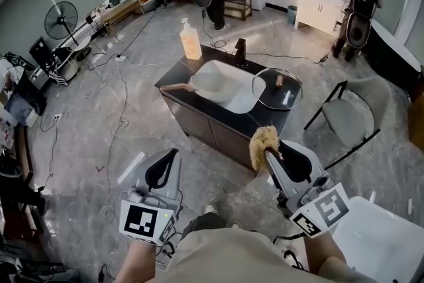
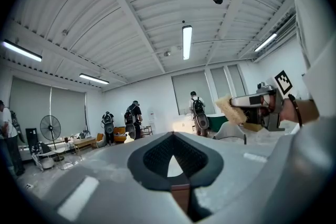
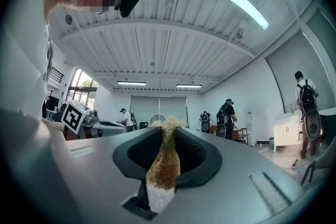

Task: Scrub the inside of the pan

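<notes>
**At the Sink Counter: Scrubber Gripped, Pan Well Apart**

Right gripper is clenched on a yellow fibrous scrubber; its tuft projects past the jaw tips. Left gripper is closed with nothing between its jaws. Both are held well apart from the dark counter. The pan, lid on, sits just right of the white sink.

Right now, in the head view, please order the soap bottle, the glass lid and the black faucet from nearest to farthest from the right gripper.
From the right gripper, holding the scrubber:
1. Glass lid, on the counter's right end.
2. Black faucet, behind the sink.
3. Soap bottle, at the counter's far left corner.
</notes>
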`<state>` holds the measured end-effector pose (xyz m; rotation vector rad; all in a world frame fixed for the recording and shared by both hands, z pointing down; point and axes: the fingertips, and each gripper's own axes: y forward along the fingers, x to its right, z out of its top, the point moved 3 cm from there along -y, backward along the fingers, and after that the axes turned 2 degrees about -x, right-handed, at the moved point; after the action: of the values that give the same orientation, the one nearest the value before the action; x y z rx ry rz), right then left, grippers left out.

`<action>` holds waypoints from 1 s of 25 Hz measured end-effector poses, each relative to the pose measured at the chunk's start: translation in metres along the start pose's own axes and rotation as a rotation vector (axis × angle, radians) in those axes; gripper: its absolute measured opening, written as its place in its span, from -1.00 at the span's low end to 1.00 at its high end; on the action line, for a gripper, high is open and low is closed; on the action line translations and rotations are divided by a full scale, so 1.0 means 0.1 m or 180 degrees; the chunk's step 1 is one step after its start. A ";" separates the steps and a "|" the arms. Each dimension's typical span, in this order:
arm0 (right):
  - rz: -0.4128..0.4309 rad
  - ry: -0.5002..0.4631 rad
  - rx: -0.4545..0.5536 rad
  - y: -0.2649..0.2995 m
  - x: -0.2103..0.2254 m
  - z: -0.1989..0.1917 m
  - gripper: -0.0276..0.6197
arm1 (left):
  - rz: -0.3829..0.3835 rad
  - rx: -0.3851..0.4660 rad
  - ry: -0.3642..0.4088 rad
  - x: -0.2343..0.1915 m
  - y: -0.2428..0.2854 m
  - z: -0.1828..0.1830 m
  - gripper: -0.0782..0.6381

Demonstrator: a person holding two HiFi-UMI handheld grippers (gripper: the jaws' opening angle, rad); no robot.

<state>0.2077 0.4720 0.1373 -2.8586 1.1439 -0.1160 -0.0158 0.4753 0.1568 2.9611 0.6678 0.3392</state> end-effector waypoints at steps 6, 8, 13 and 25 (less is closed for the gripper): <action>0.0030 -0.0085 -0.0075 0.14 0.10 -0.06 -0.64 | 0.0040 0.0029 0.0007 -0.08 0.13 -0.03 -0.78; 0.0014 -0.0083 -0.0072 0.20 0.15 -0.09 -0.64 | 0.0056 0.0030 0.0010 -0.13 0.20 -0.06 -0.78; -0.0034 -0.0077 -0.0126 0.37 0.28 -0.22 -0.64 | 0.0020 0.0021 -0.0004 -0.24 0.40 -0.17 -0.78; -0.0119 -0.0021 -0.0317 1.29 0.64 -0.53 -0.64 | -0.0057 -0.0165 0.0038 -0.99 1.13 -0.48 -0.78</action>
<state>0.1609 0.3331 0.1828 -2.9655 1.1262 -0.0528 -0.0673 0.3326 0.1987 2.9045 0.6759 0.3675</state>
